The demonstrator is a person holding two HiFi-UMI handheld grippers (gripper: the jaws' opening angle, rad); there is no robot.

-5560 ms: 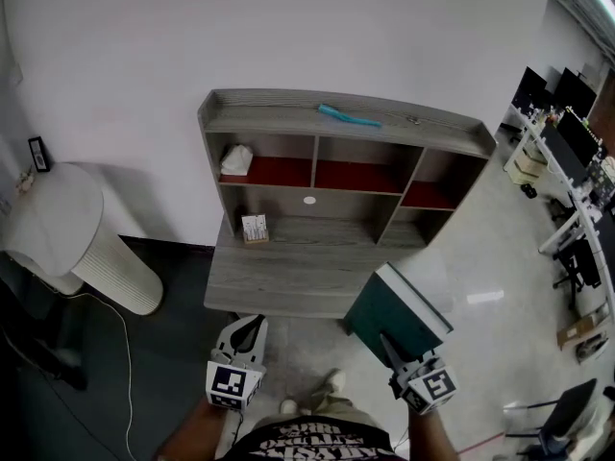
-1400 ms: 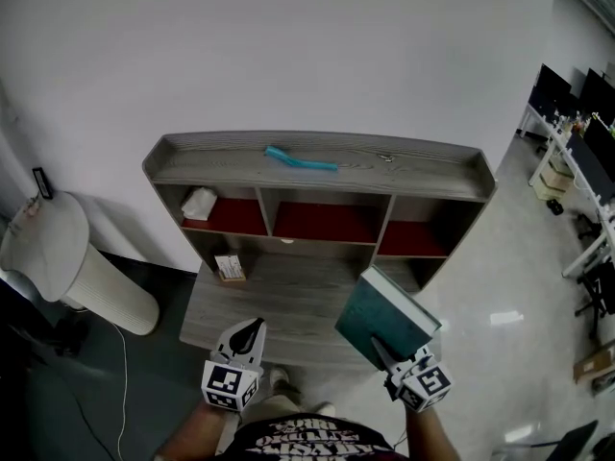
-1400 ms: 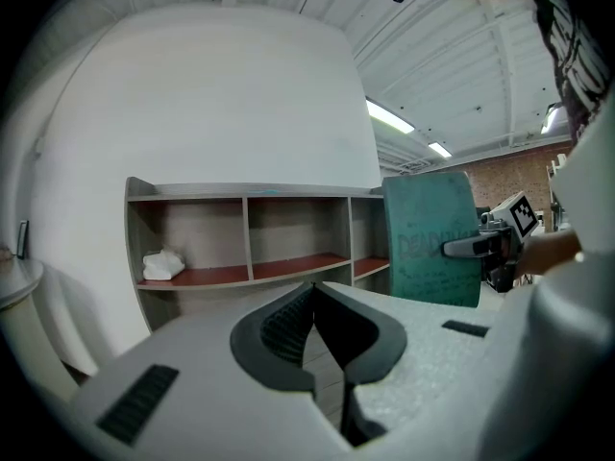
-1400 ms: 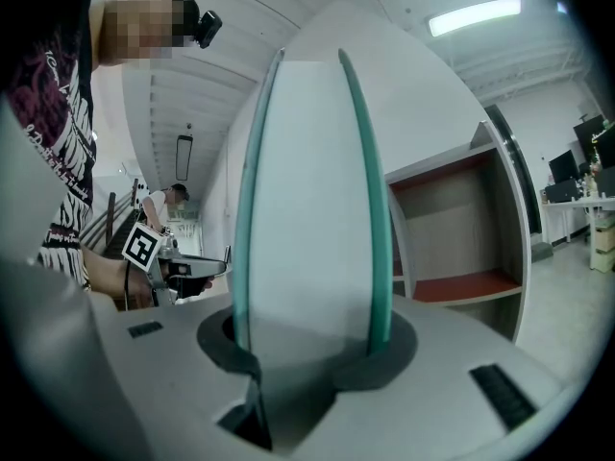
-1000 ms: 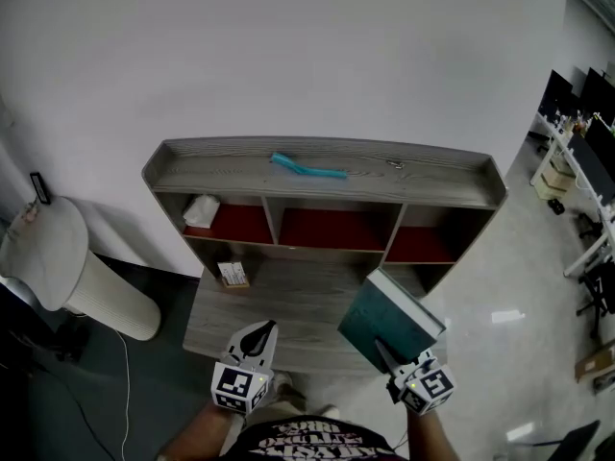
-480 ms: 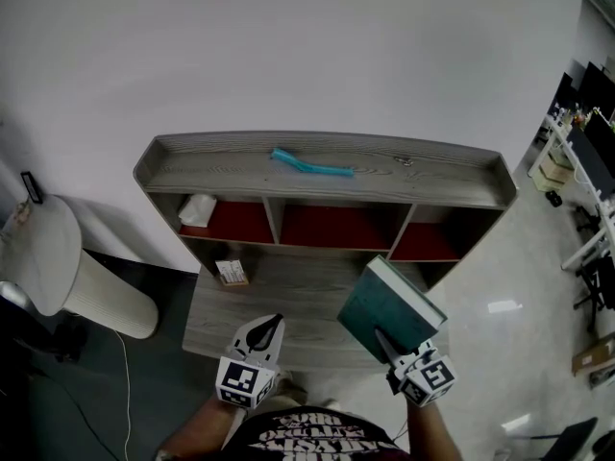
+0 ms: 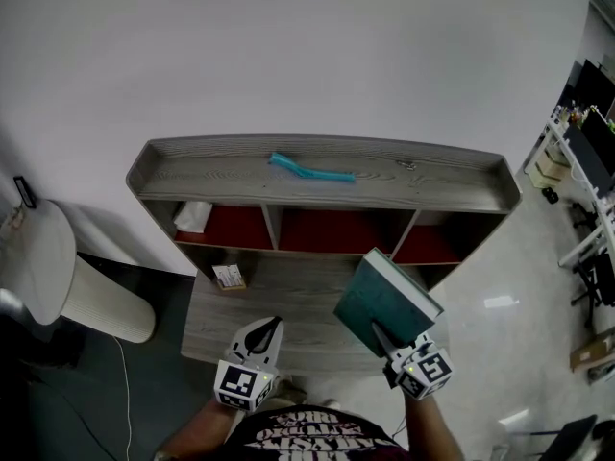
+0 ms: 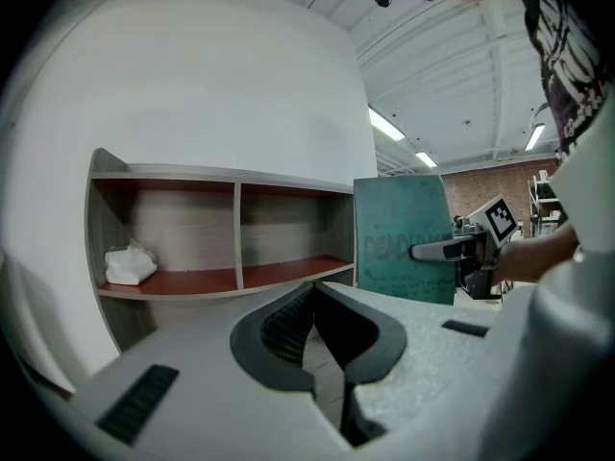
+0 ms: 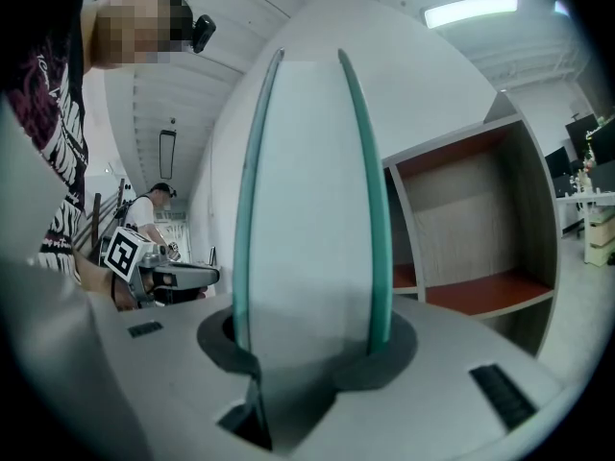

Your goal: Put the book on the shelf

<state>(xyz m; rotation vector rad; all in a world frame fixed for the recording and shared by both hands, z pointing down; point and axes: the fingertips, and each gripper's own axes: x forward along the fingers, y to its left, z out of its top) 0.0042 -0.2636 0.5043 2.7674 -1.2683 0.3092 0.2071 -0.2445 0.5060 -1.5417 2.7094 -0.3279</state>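
A dark green book (image 7: 384, 298) with white page edges is clamped upright in my right gripper (image 7: 378, 333), its lower edge between the pads. It hangs over the right end of the desk board, just in front of the grey wooden shelf (image 7: 317, 192) and its right compartment. In the right gripper view the book's page edge (image 9: 309, 209) fills the middle, seated between the jaws of that gripper (image 9: 307, 349). My left gripper (image 7: 262, 330) hovers over the desk's front edge, shut and empty. In its own view the left gripper (image 8: 317, 329) has nothing between its meeting jaws, and the book (image 8: 402, 243) stands to the right.
The shelf has three red-floored compartments. A teal object (image 7: 309, 171) lies on its top board, a white crumpled cloth (image 7: 194, 216) in the left compartment, a small box (image 7: 229, 277) on the desk board. A white ribbed appliance (image 7: 58, 277) stands left; office desks (image 7: 586, 123) far right.
The shelf has come nearer in the head view as the person stepped in. The book stays held in the right gripper and now overlaps the desk's right end. The left gripper stays shut.
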